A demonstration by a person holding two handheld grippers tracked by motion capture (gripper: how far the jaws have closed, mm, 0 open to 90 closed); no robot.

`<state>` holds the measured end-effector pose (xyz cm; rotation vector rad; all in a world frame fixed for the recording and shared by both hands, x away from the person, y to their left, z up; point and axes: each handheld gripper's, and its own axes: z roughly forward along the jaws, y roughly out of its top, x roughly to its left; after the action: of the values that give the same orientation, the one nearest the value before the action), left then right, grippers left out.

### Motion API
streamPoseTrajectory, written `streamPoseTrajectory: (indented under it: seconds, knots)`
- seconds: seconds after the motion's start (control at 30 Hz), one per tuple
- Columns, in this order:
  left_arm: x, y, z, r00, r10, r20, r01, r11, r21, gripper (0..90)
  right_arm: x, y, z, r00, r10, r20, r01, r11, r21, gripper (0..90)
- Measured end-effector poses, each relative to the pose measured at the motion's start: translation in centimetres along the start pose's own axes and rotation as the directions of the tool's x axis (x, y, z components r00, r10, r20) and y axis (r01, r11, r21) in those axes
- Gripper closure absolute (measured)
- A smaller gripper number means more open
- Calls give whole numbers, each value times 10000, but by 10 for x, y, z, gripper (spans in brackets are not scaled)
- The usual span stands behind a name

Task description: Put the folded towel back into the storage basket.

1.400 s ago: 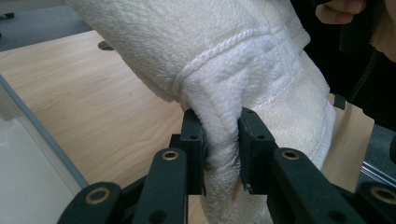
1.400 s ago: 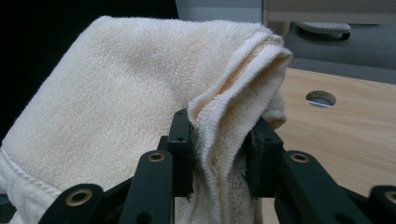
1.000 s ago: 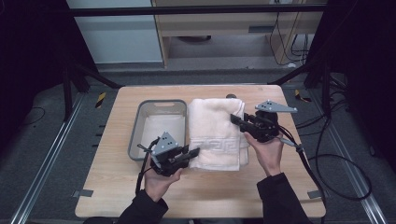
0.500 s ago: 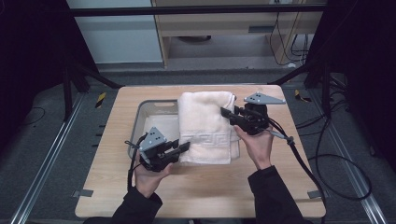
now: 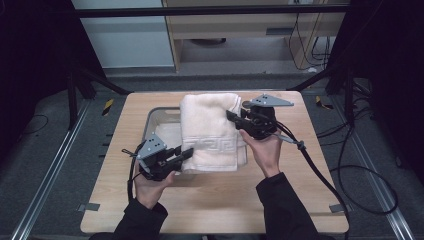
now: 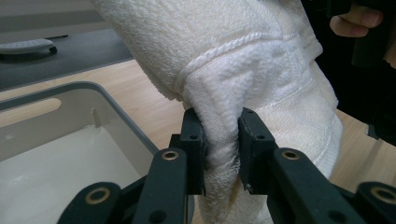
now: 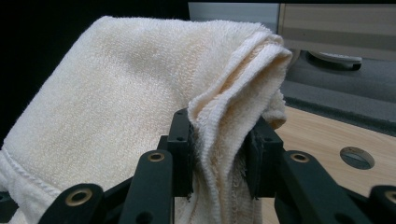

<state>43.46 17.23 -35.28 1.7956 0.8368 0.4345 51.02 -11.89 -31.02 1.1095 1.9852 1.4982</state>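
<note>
My left gripper [image 6: 219, 149] has its jaws clamped on a bunched near corner of the cream towel [image 5: 210, 130], the terry cloth pinched thick between the two black pads; my right gripper [image 7: 219, 154] bites the folded far edge of the same towel, layers of hem squeezed between its jaws. From the high view the towel hangs folded between my two hands, held up over the right end of the grey tray [image 5: 157, 117] and the wooden table [image 5: 215, 200]. The left gripper [image 5: 172, 157] grips its near left corner, the right gripper [image 5: 235, 117] its far right side, cables trailing off toward the table's edge
</note>
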Motion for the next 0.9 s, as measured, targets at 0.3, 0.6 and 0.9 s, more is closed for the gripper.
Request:
streamPoseTrajectory:
  seconds: [0.3,0.6,0.9]
  knots:
    - [10,2,-11,9995,-126,-289,121,9998,-158,736,11,9,12,9998,-176,-27,176,9998,-37,675]
    - [21,3,-19,9980,-319,-553,303,9991,-307,736,22,19,24,9995,-315,-81,314,9995,-101,675]
    - [33,3,-27,9948,-427,-920,398,9986,-337,736,33,25,39,9992,-369,-128,368,9992,-141,675]
